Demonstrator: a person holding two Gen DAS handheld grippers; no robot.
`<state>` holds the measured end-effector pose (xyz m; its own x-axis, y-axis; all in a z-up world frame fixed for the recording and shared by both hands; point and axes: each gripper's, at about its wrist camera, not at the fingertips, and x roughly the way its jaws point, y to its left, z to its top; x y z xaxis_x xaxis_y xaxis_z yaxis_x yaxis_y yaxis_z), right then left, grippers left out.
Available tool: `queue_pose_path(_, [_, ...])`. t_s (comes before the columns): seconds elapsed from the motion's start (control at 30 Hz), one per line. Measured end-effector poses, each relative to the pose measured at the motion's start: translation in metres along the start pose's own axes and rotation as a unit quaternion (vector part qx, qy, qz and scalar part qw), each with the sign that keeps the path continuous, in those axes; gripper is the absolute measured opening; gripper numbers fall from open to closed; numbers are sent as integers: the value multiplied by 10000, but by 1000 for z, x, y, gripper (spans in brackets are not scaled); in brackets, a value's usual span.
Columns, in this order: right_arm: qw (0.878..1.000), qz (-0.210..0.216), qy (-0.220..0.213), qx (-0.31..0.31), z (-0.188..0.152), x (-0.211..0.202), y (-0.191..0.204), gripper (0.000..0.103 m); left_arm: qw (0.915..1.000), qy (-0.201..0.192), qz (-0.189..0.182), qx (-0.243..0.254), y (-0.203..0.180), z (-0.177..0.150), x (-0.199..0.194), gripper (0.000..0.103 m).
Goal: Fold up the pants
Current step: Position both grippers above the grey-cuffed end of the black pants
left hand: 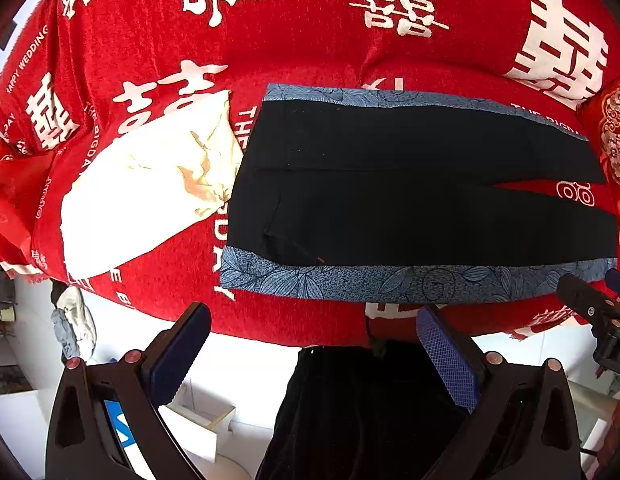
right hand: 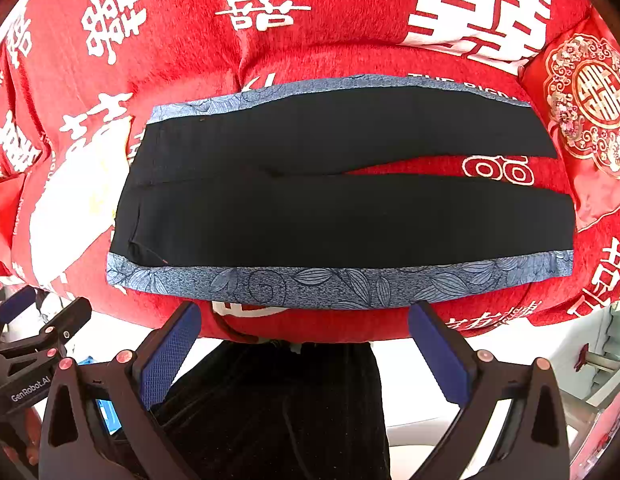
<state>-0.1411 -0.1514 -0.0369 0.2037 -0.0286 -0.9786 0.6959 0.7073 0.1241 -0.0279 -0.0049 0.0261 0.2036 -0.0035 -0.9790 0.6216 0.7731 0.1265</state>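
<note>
On the red wedding blanket (right hand: 349, 52), black pants (right hand: 329, 212) lay flat, blue-trimmed; my left gripper (left hand: 313, 344) and right gripper (right hand: 304, 336) hovered wide, empty, near edge.

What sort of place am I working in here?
Probably a home bedroom or living room: the black pants with blue floral side bands lie flat on a soft surface under a red plush wedding-print cover, beside a red embroidered cushion and a cream folded cloth.
</note>
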Motion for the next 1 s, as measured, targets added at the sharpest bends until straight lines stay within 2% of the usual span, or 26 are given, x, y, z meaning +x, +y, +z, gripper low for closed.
queue_pose_path(0.53, [9999, -18, -117, -6, -3, -5, -6, 103, 9999, -84, 143, 34, -9, -4, -8, 103])
queue_pose_path(1.0, [9996, 56, 121, -234, -9, -10, -18, 103, 9993, 32, 233, -298, -17, -26, -18, 103])
